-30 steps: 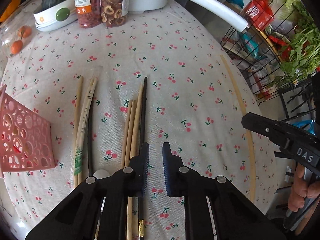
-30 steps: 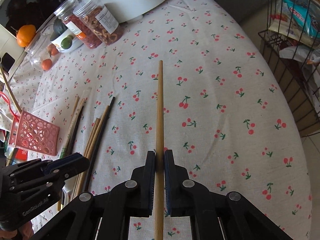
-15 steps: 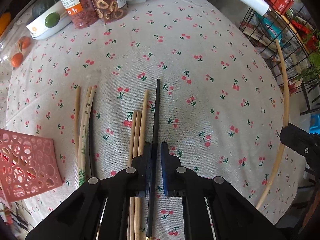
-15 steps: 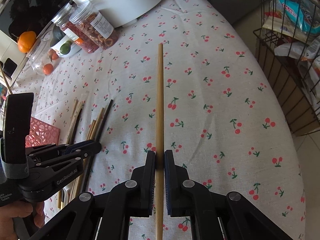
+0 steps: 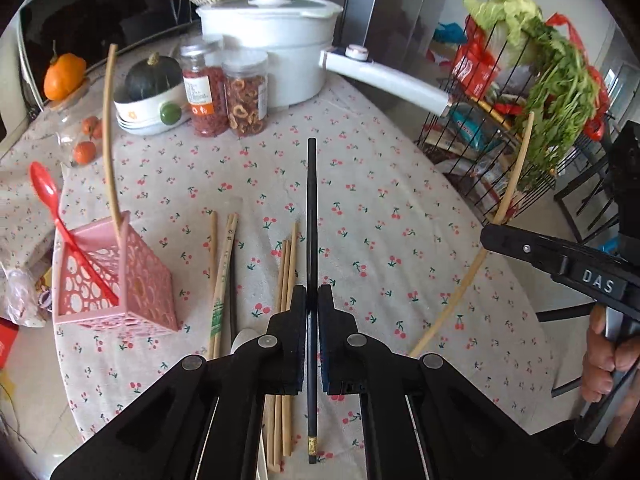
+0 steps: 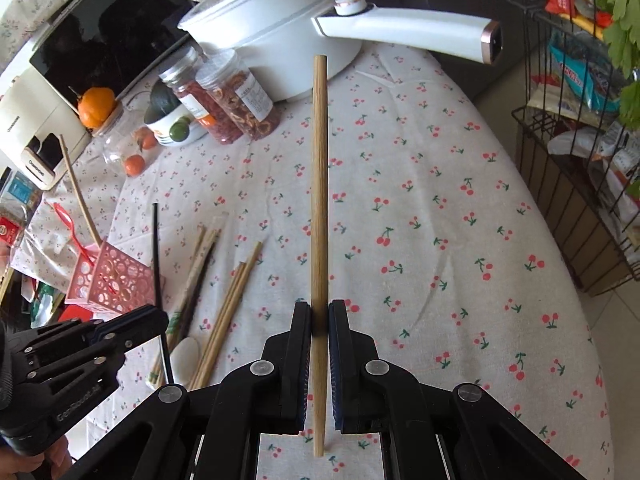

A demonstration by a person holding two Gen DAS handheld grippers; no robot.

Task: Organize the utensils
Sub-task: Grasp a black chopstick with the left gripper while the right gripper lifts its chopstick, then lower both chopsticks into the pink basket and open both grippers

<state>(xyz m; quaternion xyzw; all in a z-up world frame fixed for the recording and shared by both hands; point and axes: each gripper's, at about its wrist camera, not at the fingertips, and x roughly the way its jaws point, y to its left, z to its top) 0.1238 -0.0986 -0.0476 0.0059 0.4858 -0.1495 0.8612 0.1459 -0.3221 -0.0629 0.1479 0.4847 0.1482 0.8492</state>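
My left gripper (image 5: 312, 294) is shut on a black chopstick (image 5: 311, 208), its jaws closing tight on it, and holds it above the cherry-print tablecloth (image 5: 400, 216). My right gripper (image 6: 319, 310) is shut on a bamboo chopstick (image 6: 320, 184), also off the table. Two groups of wooden chopsticks (image 5: 288, 264) (image 5: 224, 256) lie on the cloth below the left gripper. At the left a pink perforated basket (image 5: 120, 280) holds a red spoon (image 5: 48, 196) and one bamboo chopstick (image 5: 107, 128). A white spoon (image 6: 185, 355) lies by the loose chopsticks.
A white pot (image 5: 272, 40) with a long handle (image 5: 384, 78), two jars (image 5: 244, 96) and a bowl with a squash (image 5: 148, 100) stand at the back. A wire rack of vegetables (image 5: 520, 100) is beyond the table's right edge.
The left gripper closed on the black chopstick and lifted it off the cloth, tilting up. The right gripper rose a little with its bamboo chopstick.
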